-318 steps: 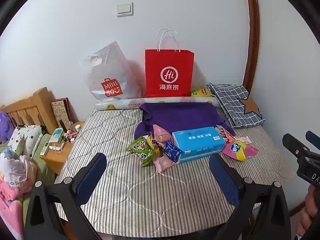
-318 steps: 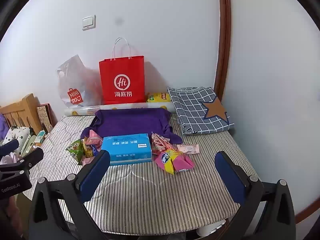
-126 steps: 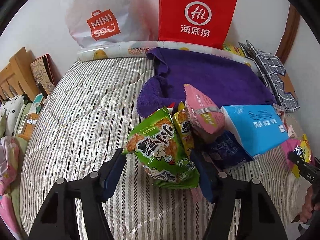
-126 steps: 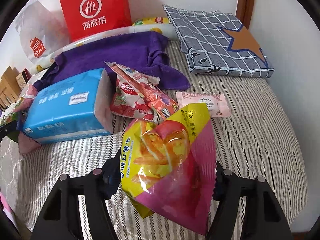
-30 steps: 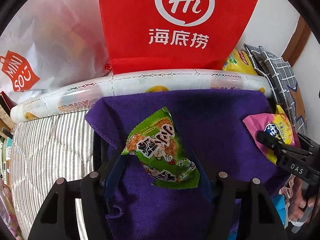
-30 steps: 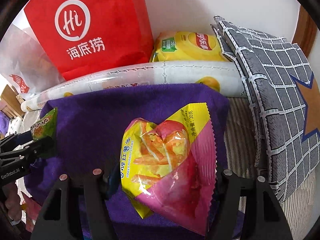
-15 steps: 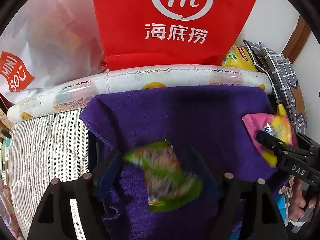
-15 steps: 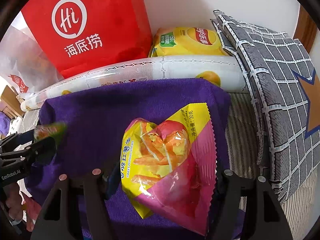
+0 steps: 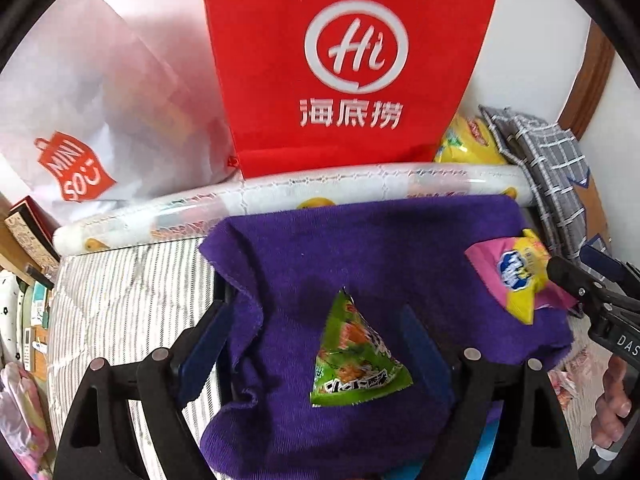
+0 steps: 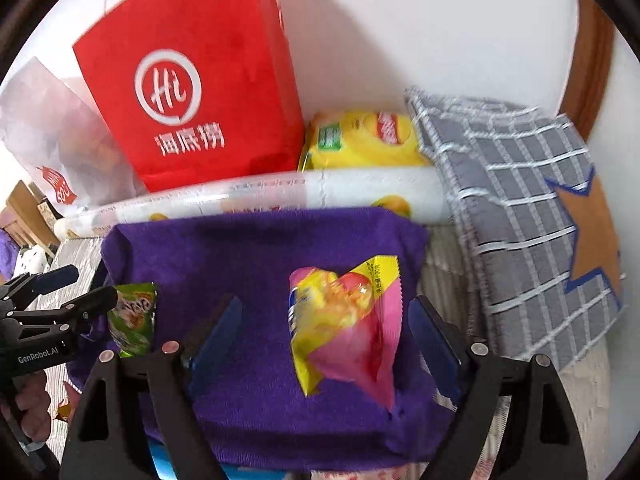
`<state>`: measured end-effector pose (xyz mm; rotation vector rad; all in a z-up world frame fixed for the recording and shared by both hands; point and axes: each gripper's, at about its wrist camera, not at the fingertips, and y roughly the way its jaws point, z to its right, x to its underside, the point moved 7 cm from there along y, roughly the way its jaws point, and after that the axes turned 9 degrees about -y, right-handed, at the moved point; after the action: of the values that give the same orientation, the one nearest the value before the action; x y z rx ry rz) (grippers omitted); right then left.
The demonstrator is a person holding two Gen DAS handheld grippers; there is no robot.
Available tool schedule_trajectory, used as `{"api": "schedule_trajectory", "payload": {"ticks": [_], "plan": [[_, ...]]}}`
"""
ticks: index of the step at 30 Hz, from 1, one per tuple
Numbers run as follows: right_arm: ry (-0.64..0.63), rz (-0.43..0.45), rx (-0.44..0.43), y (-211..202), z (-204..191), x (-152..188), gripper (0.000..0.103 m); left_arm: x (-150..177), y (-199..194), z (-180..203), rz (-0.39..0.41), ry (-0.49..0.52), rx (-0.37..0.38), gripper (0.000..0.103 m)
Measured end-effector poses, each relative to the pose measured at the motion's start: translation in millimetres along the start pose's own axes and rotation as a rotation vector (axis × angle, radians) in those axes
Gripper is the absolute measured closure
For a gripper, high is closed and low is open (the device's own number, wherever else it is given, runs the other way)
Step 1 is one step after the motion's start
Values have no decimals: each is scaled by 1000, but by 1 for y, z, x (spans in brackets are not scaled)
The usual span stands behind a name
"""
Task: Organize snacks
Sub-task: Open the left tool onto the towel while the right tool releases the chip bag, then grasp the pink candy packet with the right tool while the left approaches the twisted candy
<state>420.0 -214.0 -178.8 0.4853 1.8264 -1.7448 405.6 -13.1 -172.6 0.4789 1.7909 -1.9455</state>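
Ahead of my jaws: red paper bag [image 9: 348, 68], white plastic bag [image 9: 92, 120], wrapped roll [image 9: 280, 204]; nothing blocks. Left gripper [image 9: 316, 344] jaws opening, green snack bag [image 9: 352, 356] lies loose between them on purple towel [image 9: 360, 248]. Right gripper [image 10: 328, 340] jaws opening, pink-yellow snack bag [image 10: 348, 320] between, released. A second ago I gripped both.

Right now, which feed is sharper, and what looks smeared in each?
Left wrist view: mostly crisp; the green snack packet is slightly soft and the frame's edges bend. Right wrist view: the pink-and-yellow chip bag, grey checked cushion and red paper bag are motion-smeared.
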Motion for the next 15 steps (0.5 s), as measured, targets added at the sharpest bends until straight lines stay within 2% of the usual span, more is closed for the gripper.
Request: {"api": "schedule_trajectory", "payload": {"ticks": [8, 12, 15], "plan": [[19, 95, 60, -64, 23, 16, 18, 12, -53, 0, 68, -14, 24, 17], [30, 91, 117, -87, 40, 37, 18, 27, -71, -4, 57, -19, 21, 17], [47, 69, 113, -97, 49, 58, 21, 39, -80, -9, 53, -49, 37, 17]]}}
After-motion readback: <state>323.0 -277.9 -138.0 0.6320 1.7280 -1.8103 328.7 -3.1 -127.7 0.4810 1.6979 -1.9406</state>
